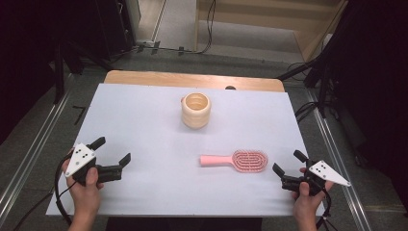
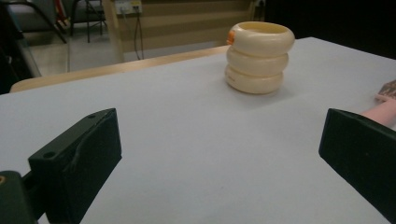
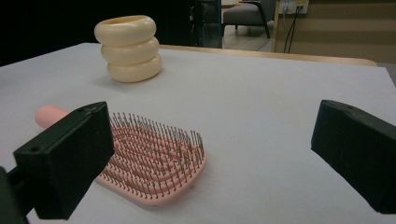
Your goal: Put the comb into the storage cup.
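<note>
— Beside the pink hairbrush (image 1: 238,160), on its head end, we have our right claw (image 1: 286,168), jaws spread wide with nothing between them.

— And how does the hairbrush lie from where we hold it?

— Flat on the white counter (image 1: 144,115), bristles up, handle pointing away from our right claw toward the counter's middle. In the right gripper view the hairbrush (image 3: 149,163) sits just past our near jaw, not touching either pad.

— What about our left claw (image 1: 114,151)?

— Well apart from the hairbrush, on the handle side, near the counter's front edge. Its jaws are spread wide too, and they grip nothing. Our left hand (image 1: 86,187) wraps the body behind them; our right hand (image 1: 304,195) does the same on its side.

— Anything else near the hairbrush?

— A cream ringed cup (image 1: 196,110) stands upright beyond the hairbrush, toward the far edge of the counter, clearly apart from it. In the left gripper view we see that cup (image 2: 259,57) ahead between our jaws, and the tip of the hairbrush handle (image 2: 380,112) just behind our right-hand jaw.

— Does either claw touch the counter?

— We cannot tell.
</note>
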The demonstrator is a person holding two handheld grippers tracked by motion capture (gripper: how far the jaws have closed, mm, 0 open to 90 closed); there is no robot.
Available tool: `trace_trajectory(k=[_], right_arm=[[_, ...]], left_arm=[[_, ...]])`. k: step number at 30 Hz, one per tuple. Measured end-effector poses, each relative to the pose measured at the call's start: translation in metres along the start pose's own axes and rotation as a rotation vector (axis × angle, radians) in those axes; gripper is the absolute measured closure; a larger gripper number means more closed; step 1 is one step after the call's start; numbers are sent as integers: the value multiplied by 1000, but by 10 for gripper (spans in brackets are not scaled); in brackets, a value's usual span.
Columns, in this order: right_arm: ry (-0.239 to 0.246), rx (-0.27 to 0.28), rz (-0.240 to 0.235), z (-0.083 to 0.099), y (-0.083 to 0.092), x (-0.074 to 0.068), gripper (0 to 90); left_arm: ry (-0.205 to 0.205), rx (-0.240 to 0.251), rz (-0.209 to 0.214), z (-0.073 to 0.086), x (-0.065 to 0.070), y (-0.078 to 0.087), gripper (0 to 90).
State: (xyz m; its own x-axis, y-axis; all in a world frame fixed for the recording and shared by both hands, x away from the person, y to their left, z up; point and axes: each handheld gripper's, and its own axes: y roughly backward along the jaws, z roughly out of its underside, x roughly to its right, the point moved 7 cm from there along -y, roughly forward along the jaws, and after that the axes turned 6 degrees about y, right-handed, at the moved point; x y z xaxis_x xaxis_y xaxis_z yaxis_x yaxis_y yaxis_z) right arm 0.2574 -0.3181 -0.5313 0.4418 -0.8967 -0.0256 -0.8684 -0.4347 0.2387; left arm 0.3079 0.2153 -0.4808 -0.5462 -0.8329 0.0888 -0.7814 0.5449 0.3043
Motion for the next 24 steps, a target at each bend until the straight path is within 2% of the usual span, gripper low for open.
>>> trace_trajectory(k=[7, 13, 24], right_arm=[[1, 0, 0, 0, 0, 0, 0], [3, -3, -11, 0, -1, -2, 0], [8, -16, -24, 1, -3, -3, 0]], left_arm=[[-21, -31, 38, -4, 17, -18, 0], [-57, -59, 93, -9, 41, -38, 0], [-80, -91, 165, -17, 70, -66, 0]])
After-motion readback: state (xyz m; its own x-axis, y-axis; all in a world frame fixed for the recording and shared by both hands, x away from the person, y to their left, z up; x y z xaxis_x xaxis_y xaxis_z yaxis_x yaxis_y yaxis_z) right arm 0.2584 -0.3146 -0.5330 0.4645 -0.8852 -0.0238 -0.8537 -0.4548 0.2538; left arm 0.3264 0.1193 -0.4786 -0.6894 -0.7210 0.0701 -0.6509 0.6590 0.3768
